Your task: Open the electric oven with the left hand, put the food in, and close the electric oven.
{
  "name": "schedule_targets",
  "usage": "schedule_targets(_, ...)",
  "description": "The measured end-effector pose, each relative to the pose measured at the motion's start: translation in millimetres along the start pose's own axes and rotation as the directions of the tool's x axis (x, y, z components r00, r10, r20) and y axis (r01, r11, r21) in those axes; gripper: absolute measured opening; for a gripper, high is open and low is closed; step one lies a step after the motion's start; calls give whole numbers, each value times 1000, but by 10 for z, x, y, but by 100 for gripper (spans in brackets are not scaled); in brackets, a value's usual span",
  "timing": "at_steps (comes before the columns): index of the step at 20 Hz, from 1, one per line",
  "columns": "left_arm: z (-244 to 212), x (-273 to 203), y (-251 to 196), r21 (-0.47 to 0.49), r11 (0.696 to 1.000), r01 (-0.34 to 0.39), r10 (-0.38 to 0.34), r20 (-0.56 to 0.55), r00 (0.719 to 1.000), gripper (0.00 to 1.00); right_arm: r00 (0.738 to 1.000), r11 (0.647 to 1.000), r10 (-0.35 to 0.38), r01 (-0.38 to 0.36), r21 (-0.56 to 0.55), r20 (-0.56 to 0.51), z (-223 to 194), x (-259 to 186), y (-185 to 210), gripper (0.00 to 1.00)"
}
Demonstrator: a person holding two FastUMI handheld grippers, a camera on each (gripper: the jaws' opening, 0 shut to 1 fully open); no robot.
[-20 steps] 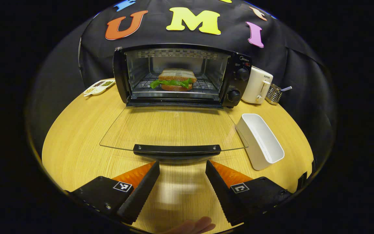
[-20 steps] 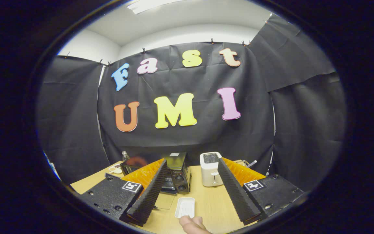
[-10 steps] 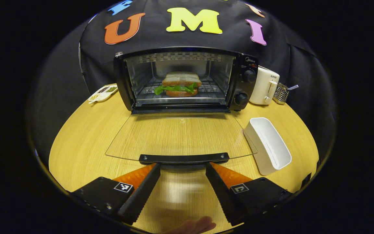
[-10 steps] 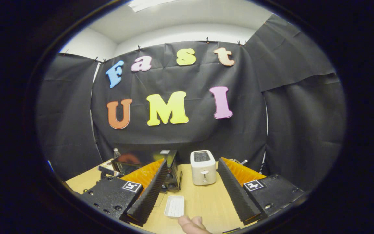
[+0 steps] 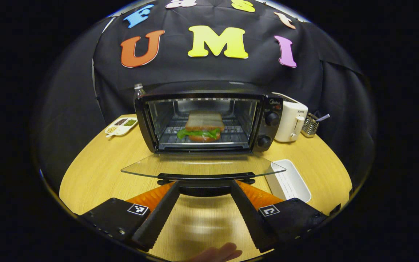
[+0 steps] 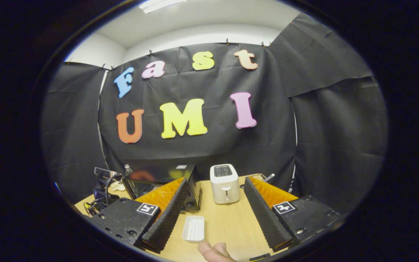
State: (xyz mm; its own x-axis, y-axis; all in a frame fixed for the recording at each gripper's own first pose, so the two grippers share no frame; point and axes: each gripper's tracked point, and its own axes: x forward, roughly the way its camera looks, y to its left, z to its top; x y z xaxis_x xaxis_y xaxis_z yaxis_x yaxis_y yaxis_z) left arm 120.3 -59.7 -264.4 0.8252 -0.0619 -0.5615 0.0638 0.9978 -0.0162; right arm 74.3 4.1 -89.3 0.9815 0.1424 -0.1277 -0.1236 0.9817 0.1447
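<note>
door point(image 5: 202, 165) has risen, near level, handle point(image 5: 206, 178) crosswise.

Oven point(image 6: 191, 182) partly hidden behind right tongs point(image 6: 213, 214); dish point(image 5: 120, 126) contents too small.

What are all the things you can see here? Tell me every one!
Electric oven: 1, black, back middle of the table, its glass door hanging open.
Sandwich: 1, brown bread with green leaf, on the oven rack.
Toaster: 1, white, right of the oven.
Tray: 1, white, front right of the oven.
Seasoning dish: 1, white, left of the oven.
Bottle: 1, clear, behind the oven.
Wire holder: 1, metal, right of the toaster.
Table: 1, light wood.
Left gripper: 1, open, at the door handle.
Right gripper: 1, open, raised above the table.
</note>
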Motion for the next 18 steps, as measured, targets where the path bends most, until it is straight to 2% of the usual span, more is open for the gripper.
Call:
schedule_targets(5, 408, 59, 44, -8, 1000, 11, -10, 129, 992, 97, 1000, 1000, 5, -5, 3, -19, -75, -20, 9, 99)
schedule_targets(8, 397, 211, 85, -32, 999, 10, -6, 114, 994, 99, 1000, 1000, 5, -5, -4, -10, -70, -66, -12, 99)
schedule_targets(9, 382, 265, 155, -28, 999, -17, 20, 106, 994, 97, 1000, 1000, 7, -7, -5, -5, -60, -78, -16, 99)
schedule_targets(10, 368, 364, 216, -21, 999, -40, 42, 102, 994, 88, 1000, 1000, 6, -6, -8, -4, -69, -90, -36, 99)
schedule_targets(11, 346, 437, 248, -15, 999, -51, 53, 98, 994, 98, 1000, 1000, 4, -4, -9, -3, -71, -106, -51, 99)
schedule_targets(15, 258, 555, 279, -15, 997, -72, 73, 61, 995, 98, 1000, 1000, -3, 3, -1, -16, -127, -102, -98, 99)
schedule_targets(18, 230, 497, 236, -21, 998, -57, 59, 65, 996, 98, 1000, 1000, -12, 12, 3, -28, -161, -94, -127, 99)
